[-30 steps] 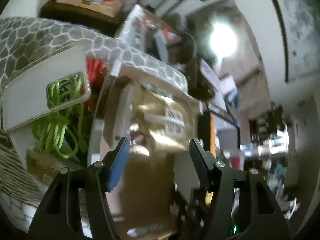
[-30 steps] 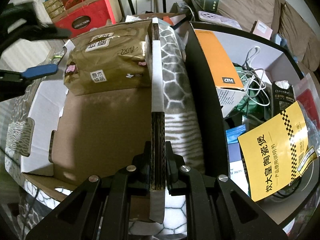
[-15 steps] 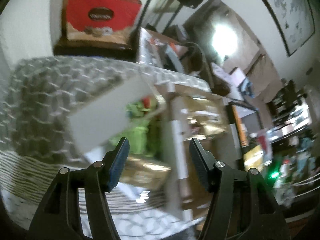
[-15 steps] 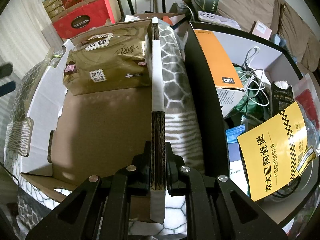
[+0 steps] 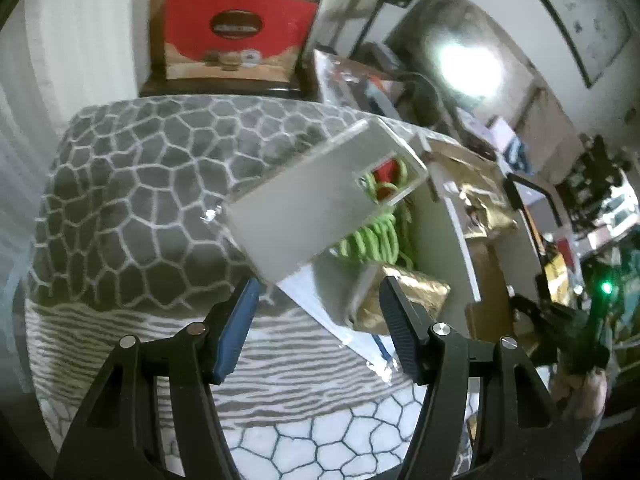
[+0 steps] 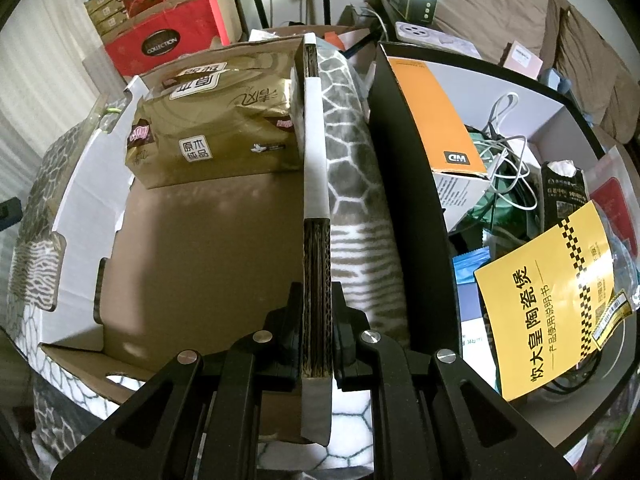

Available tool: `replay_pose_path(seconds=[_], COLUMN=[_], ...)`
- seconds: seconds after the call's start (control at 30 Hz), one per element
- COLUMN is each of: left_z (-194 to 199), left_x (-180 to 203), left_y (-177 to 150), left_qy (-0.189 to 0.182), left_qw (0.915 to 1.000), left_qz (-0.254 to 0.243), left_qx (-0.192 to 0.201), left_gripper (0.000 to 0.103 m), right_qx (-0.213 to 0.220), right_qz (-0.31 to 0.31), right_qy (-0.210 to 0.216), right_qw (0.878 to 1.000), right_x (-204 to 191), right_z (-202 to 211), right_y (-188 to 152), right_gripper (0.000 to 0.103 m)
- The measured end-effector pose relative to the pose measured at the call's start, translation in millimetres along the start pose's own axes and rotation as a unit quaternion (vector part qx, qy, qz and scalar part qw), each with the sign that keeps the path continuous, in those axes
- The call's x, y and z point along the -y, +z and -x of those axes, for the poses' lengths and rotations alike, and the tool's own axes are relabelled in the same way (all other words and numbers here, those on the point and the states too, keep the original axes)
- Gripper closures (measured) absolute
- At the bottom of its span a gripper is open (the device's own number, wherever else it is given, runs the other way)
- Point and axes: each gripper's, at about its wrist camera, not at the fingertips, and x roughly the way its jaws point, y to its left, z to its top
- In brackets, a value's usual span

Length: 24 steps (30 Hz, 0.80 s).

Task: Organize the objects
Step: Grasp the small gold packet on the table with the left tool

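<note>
Change: left gripper [image 5: 318, 306] has swung away from the cardboard box and now faces the grey patterned blanket [image 5: 132, 200]; right gripper [image 6: 317, 320] has not moved.
Left jaws: spread apart, holding nothing.
Ahead of left jaws: white box flap [image 5: 320, 208] at 12 o'clock, green cable [image 5: 376, 236] at 1 o'clock, gold packet [image 5: 400, 300] just beside the right finger.
Right jaws: clamped on the cardboard box wall [image 6: 316, 240].
Cardboard box inside: brown tissue pack [image 6: 216, 120] at 11 o'clock.
Further out: black bin [image 6: 408, 184] at 2 o'clock, holding a yellow leaflet [image 6: 548, 296].
</note>
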Motion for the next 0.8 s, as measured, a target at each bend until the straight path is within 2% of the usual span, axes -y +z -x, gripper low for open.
replay_pose_path(seconds=[0.2, 0.37, 0.43, 0.47, 0.5, 0.57, 0.63, 0.7, 0.8], left_z=[-19.6, -34.6, -39.1, -42.2, -43.8, -46.5, -47.4, -46.8, -41.9], left_x=[18.1, 25.7, 26.0, 26.4, 26.0, 23.1, 22.7, 21.8, 17.2], left_y=[-12.4, -13.8, -13.6, -14.1, -14.0, -13.1, -11.8, -11.5, -12.0], left_qy=[-0.023, -0.037, -0.038, -0.045, -0.055, -0.076, -0.077, -0.075, -0.075], left_qw=[0.9989, 0.9983, 0.9982, 0.9979, 0.9975, 0.9962, 0.9961, 0.9963, 0.9967], left_qz=[-0.038, -0.044, -0.042, -0.040, -0.036, -0.023, -0.022, -0.021, -0.008], left_qx=[-0.012, -0.014, -0.018, -0.023, -0.028, -0.035, -0.037, -0.036, -0.030], left_gripper=[0.044, 0.046, 0.053, 0.067, 0.073, 0.074, 0.076, 0.086, 0.093], right_qx=[0.001, 0.002, 0.002, 0.002, 0.002, 0.002, 0.001, 0.001, 0.001], right_qz=[0.000, -0.001, -0.001, -0.001, -0.001, -0.001, -0.002, -0.001, 0.000], right_qy=[-0.001, 0.000, 0.000, 0.000, 0.000, 0.000, 0.000, 0.000, -0.001], right_qw=[1.000, 1.000, 1.000, 1.000, 1.000, 1.000, 1.000, 1.000, 1.000], right_x=[-0.4, -0.7, -0.5, -0.2, -1.0, -0.4, -1.0, -2.1, -2.5], right_z=[0.2, 0.1, 0.2, 0.3, 0.2, 0.1, 0.1, 0.4, 0.3], right_y=[-1.2, -1.5, -1.3, -1.4, -1.3, -1.4, -1.3, -0.7, -0.8], right_gripper=[0.092, 0.092, 0.092, 0.092, 0.092, 0.092, 0.092, 0.092, 0.091])
